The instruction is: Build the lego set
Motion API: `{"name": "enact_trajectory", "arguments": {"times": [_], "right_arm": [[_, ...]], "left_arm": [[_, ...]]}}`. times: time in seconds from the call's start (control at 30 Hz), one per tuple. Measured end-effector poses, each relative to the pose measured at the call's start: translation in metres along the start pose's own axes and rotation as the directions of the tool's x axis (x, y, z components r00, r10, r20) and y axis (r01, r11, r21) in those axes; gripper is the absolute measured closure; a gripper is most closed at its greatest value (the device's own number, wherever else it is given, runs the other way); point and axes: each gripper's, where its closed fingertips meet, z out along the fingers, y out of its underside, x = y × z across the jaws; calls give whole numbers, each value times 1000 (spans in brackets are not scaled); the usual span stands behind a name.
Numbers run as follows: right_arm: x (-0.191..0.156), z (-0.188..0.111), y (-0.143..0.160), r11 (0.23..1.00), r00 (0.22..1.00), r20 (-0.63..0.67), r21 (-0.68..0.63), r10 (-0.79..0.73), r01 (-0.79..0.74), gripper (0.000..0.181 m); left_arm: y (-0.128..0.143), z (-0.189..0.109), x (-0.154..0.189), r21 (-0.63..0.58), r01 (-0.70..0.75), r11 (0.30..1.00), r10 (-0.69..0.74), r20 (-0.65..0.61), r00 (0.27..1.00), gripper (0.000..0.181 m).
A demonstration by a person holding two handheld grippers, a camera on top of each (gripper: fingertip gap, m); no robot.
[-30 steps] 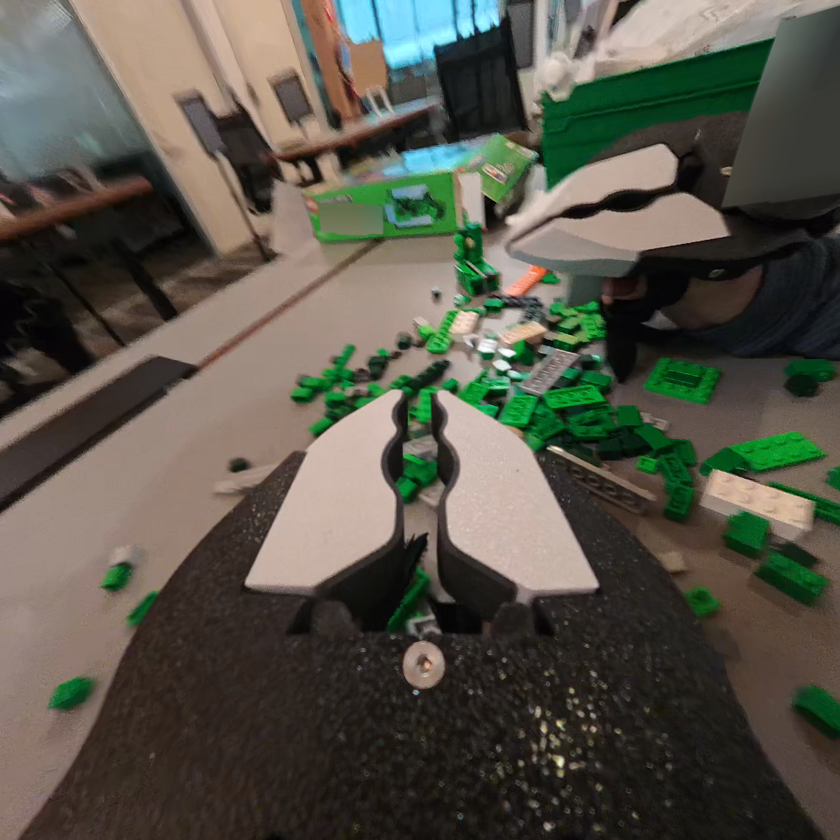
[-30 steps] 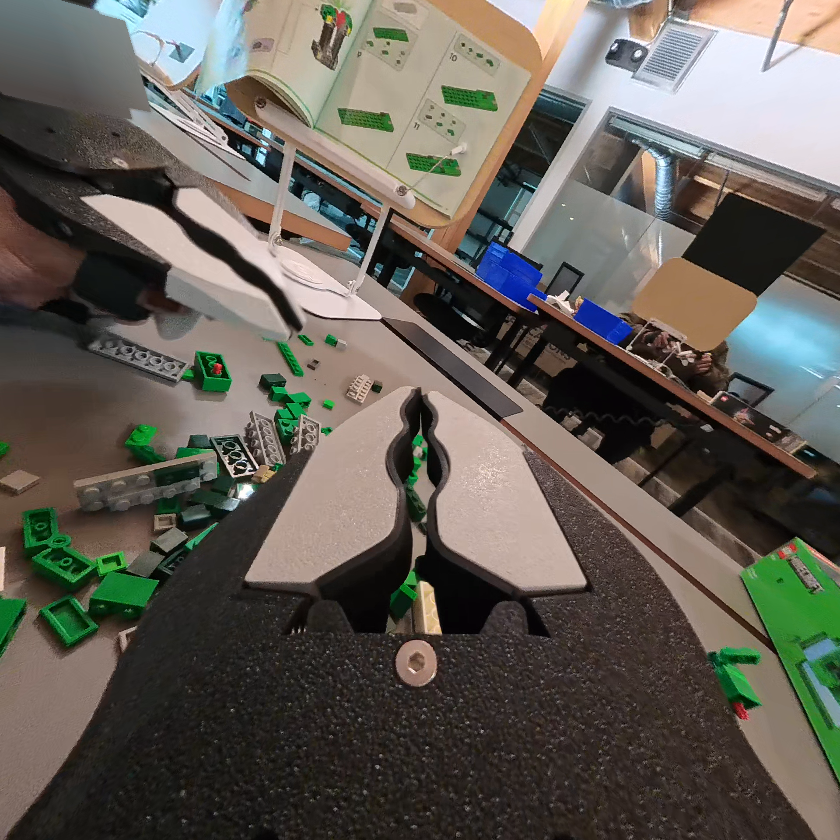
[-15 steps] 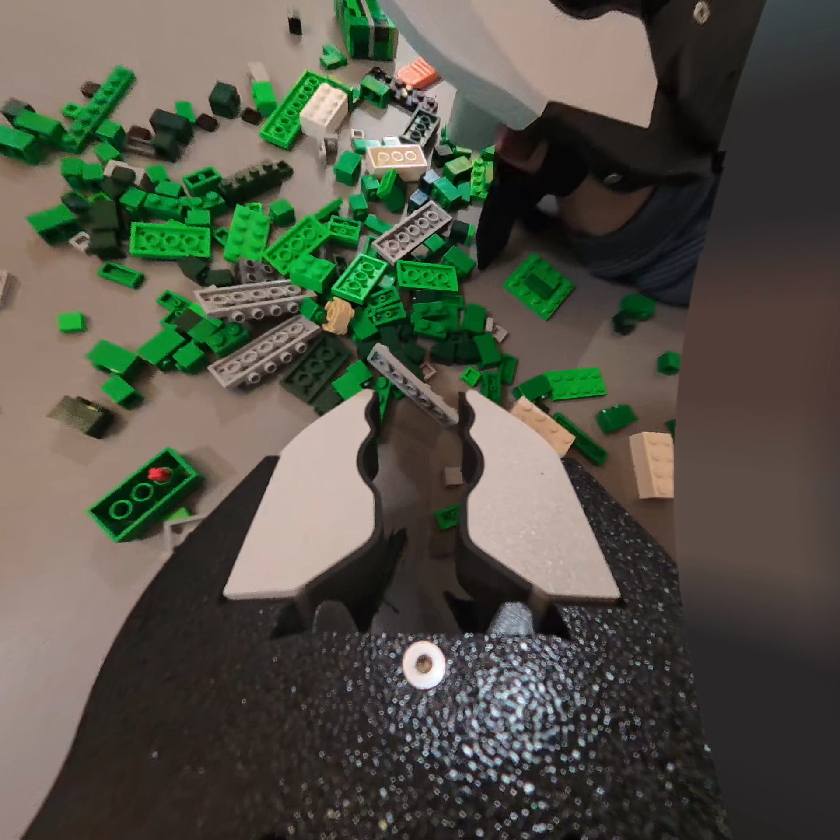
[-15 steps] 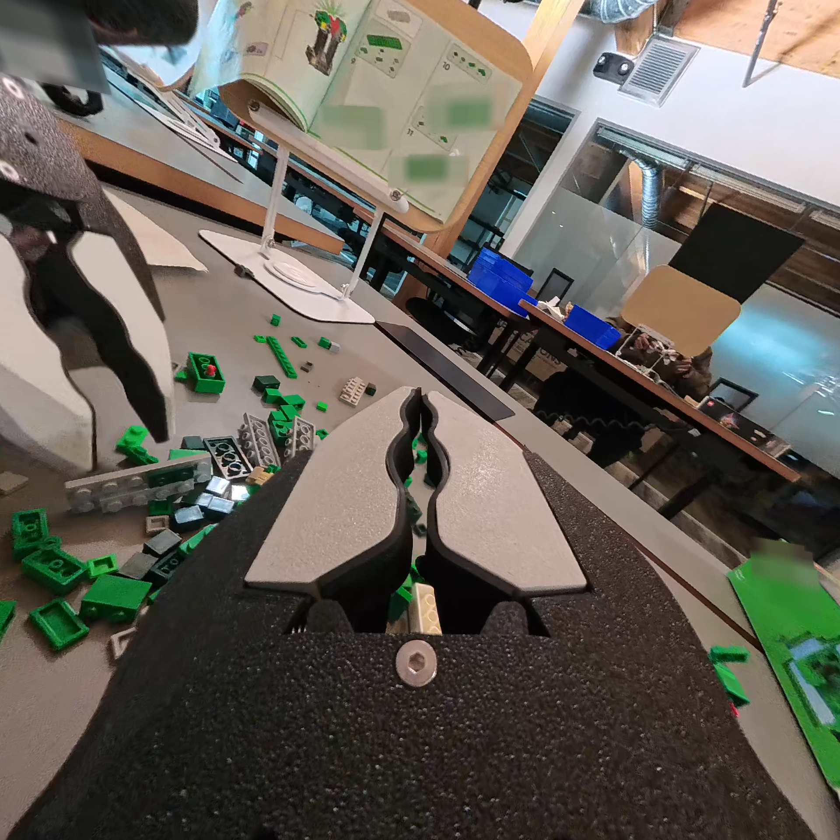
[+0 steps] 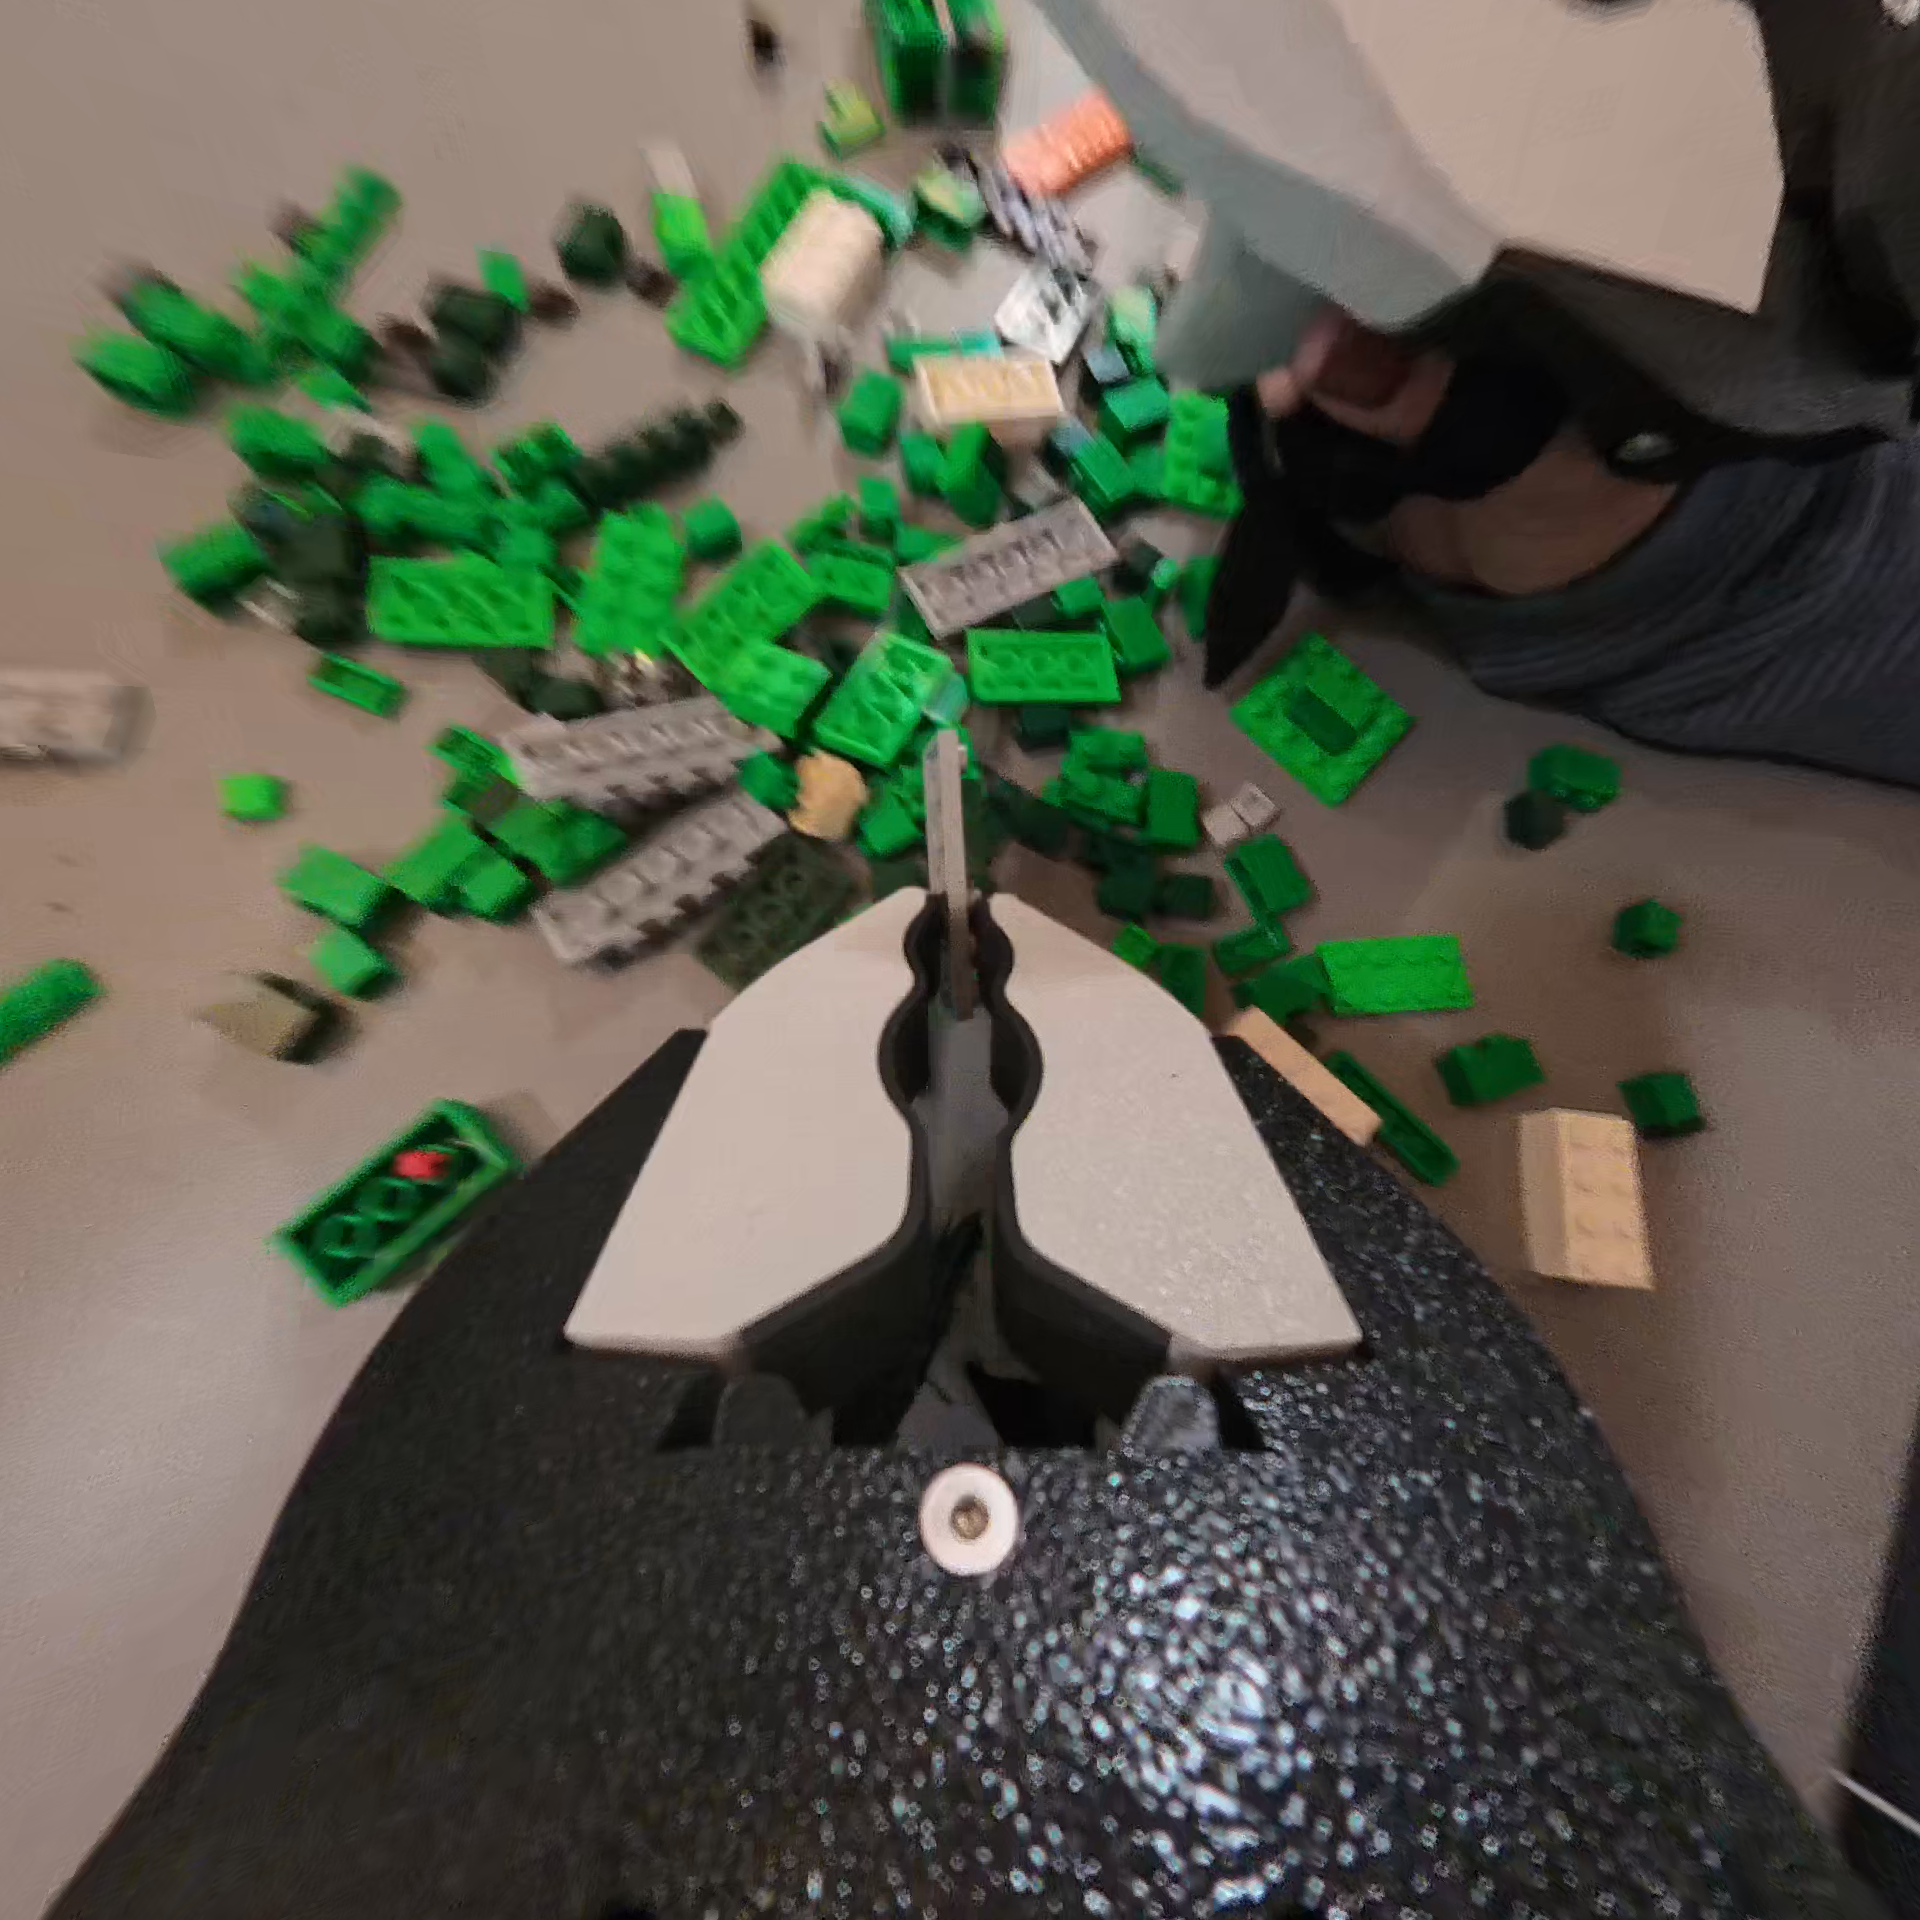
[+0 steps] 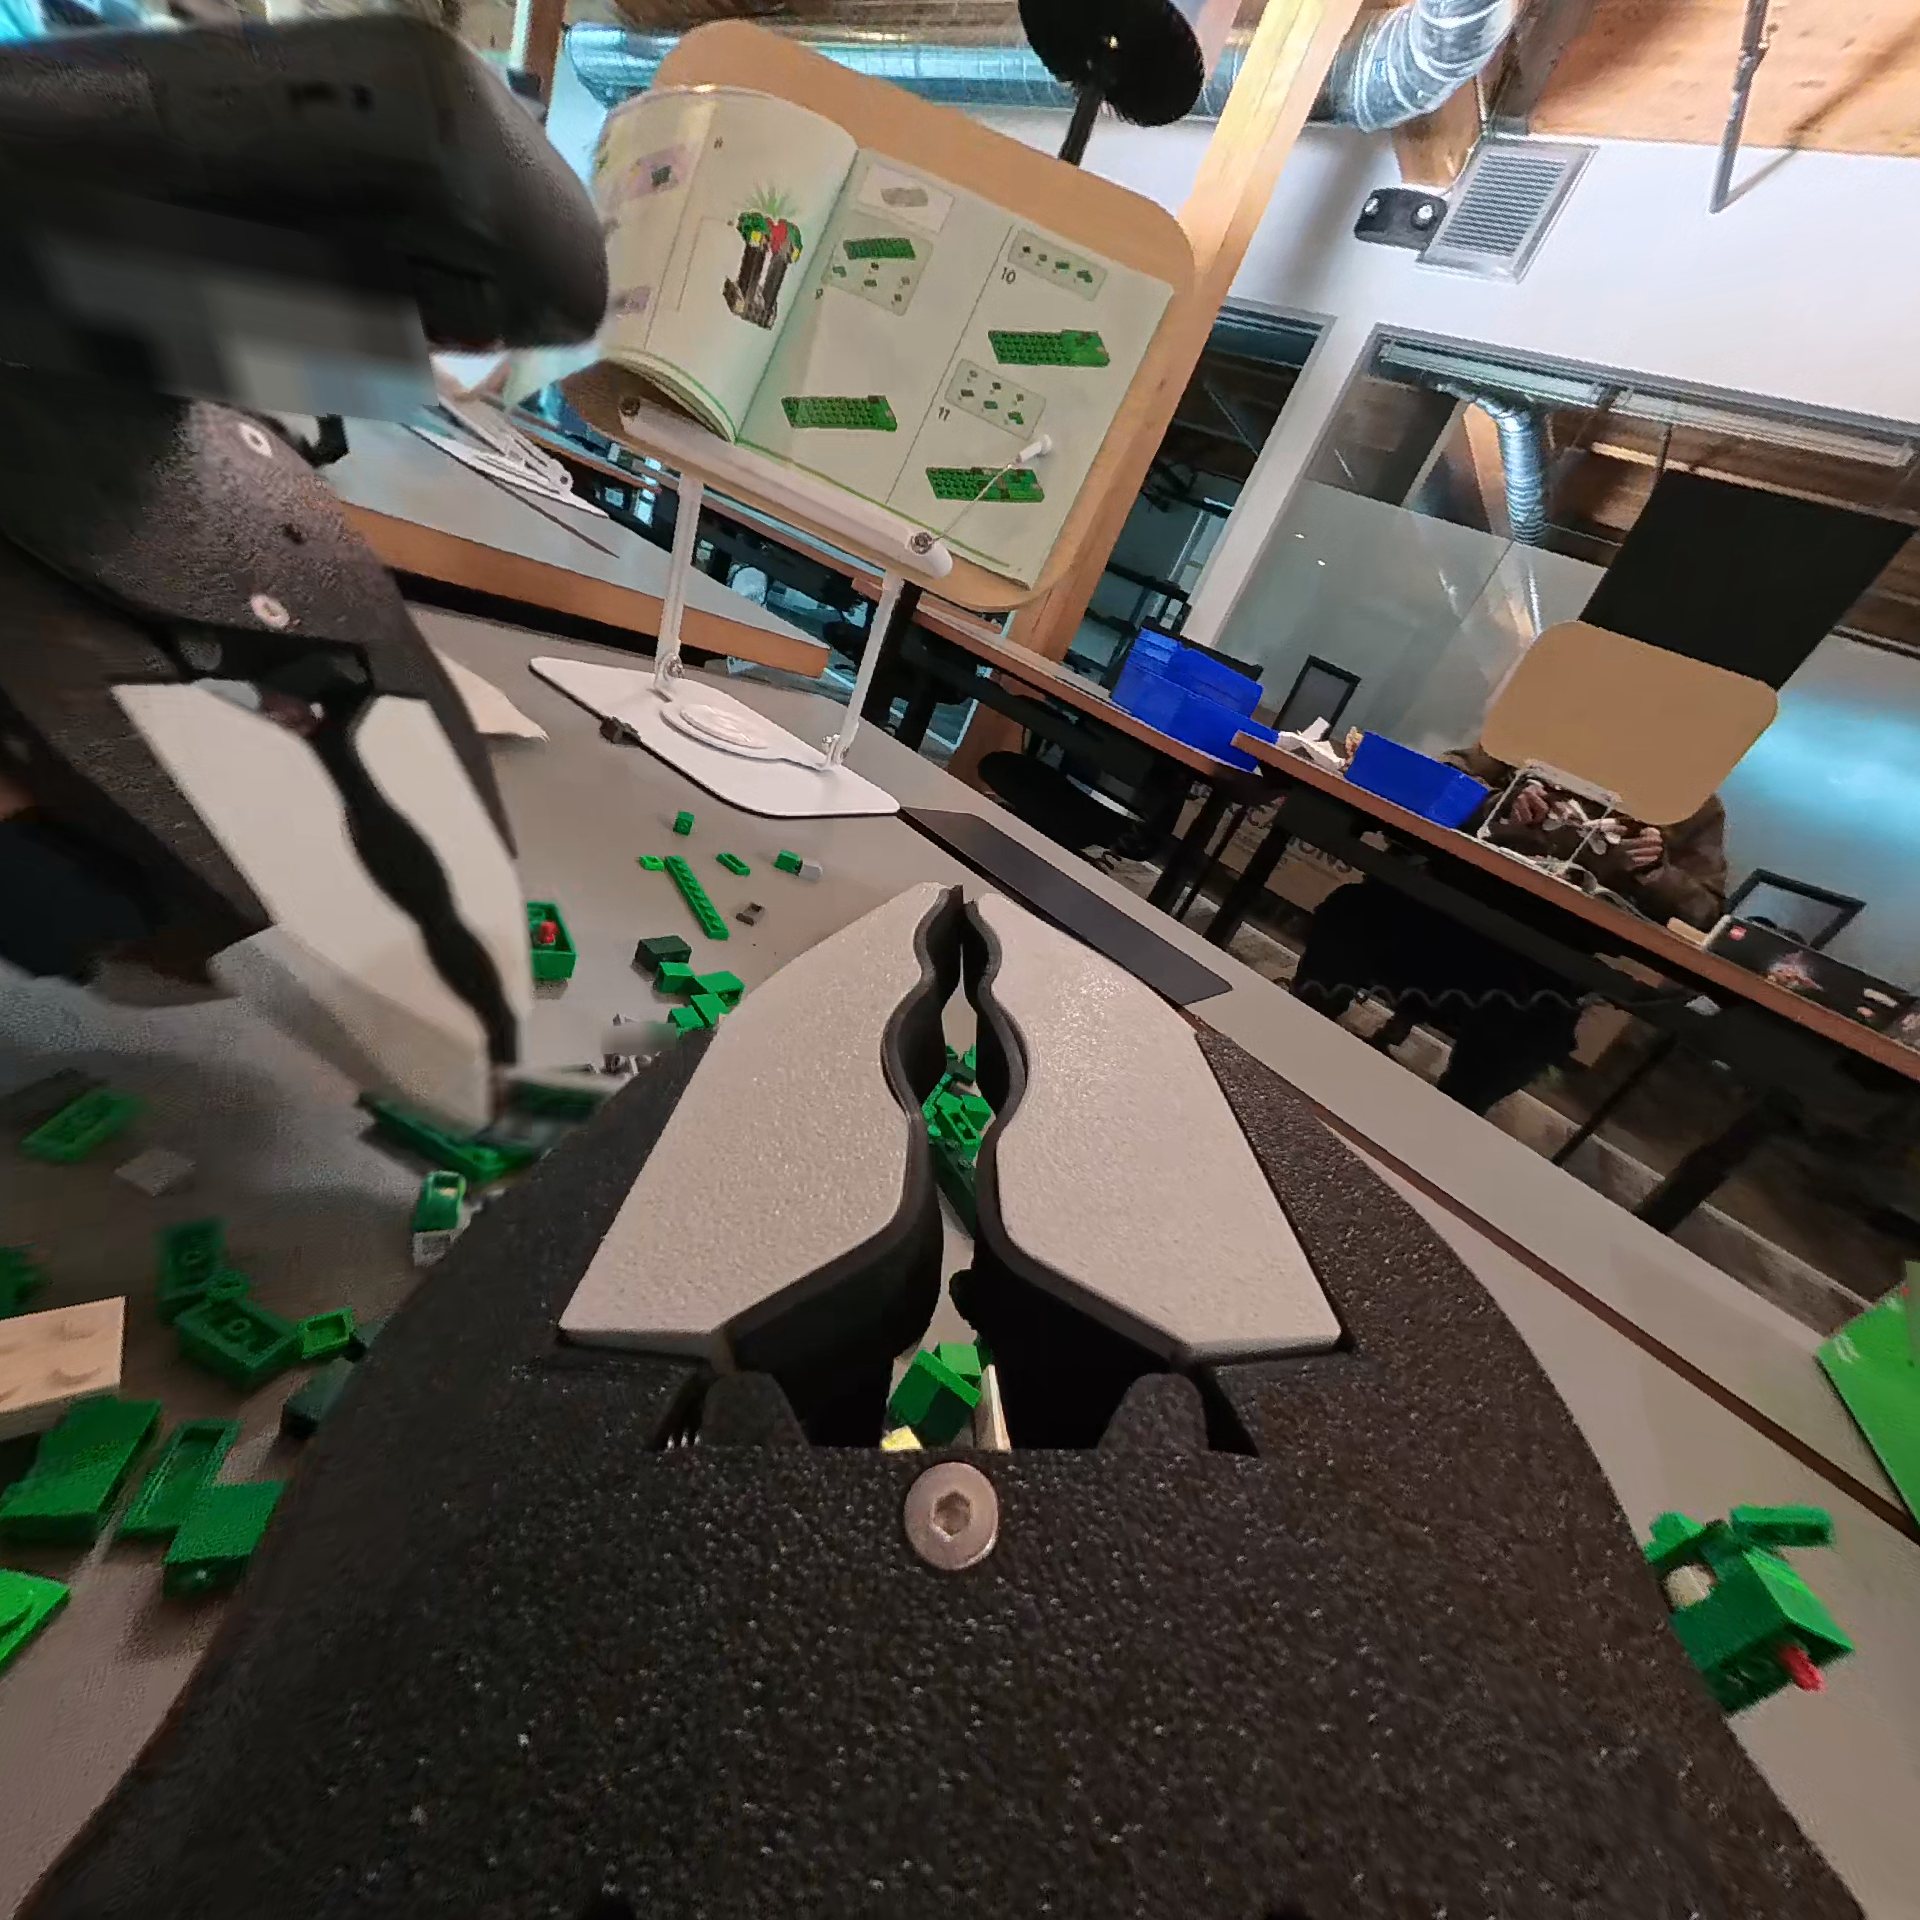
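From my left wrist view, the left gripper (image 5: 951,925) is pinching a thin grey plate (image 5: 948,831) edge-on, its long axis running straight ahead beyond the tips. The pile of loose bricks (image 5: 727,623) lies just beyond and below; the right gripper (image 5: 1299,208) hangs farther ahead to the right.

From my right wrist view, the right gripper (image 6: 958,914) is pressed together, holding nothing I can see. The instruction booklet (image 6: 883,343) stands ahead on its stand, bricks scattered between.

Even, soft indoor light, with daylight from far windows in the right wrist view. The brick pile (image 5: 665,582) smears with motion blur, and the left gripper (image 6: 488,1049) blurs too. Wide-angle bending warps the edges.
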Motion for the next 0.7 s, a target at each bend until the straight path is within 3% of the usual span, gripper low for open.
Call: {"name": "enact_trajectory", "arguments": {"times": [0.03, 0.13, 0.2, 0.3, 0.4, 0.5, 0.7], "right_arm": [[1, 0, 0, 1000, 1000, -3, 3, 10, -10, 181], [5, 0, -5, 997, 998, -6, 33, 64, -64, 181], [6, 2, -9, 983, 984, 21, 49, 177, -178, 181], [5, 4, -10, 877, 874, 101, 29, 475, -480, 154], [2, 6, -10, 737, 723, 180, -14, 667, -676, 139], [-6, 7, -11, 680, 652, 241, -51, 719, -732, 139], [-15, 7, -12, 666, 627, 279, -68, 728, -743, 162]], "left_arm": [[-8, -2, -7, 40, -25, 999, 24, 31, 999, 176], [-34, -9, -21, 189, -139, 972, 121, 105, 987, 175], [-55, -14, -29, 313, -214, 925, 158, 197, 968, 176], [-77, -16, -27, 430, -285, 857, 177, 275, 945, 176], [-92, -19, -20, 490, -345, 801, 190, 338, 922, 176], [-101, -22, -10, 517, -367, 773, 206, 343, 916, 176], [-100, -16, 4, 483, -433, 761, 270, 371, 889, 176]]}}
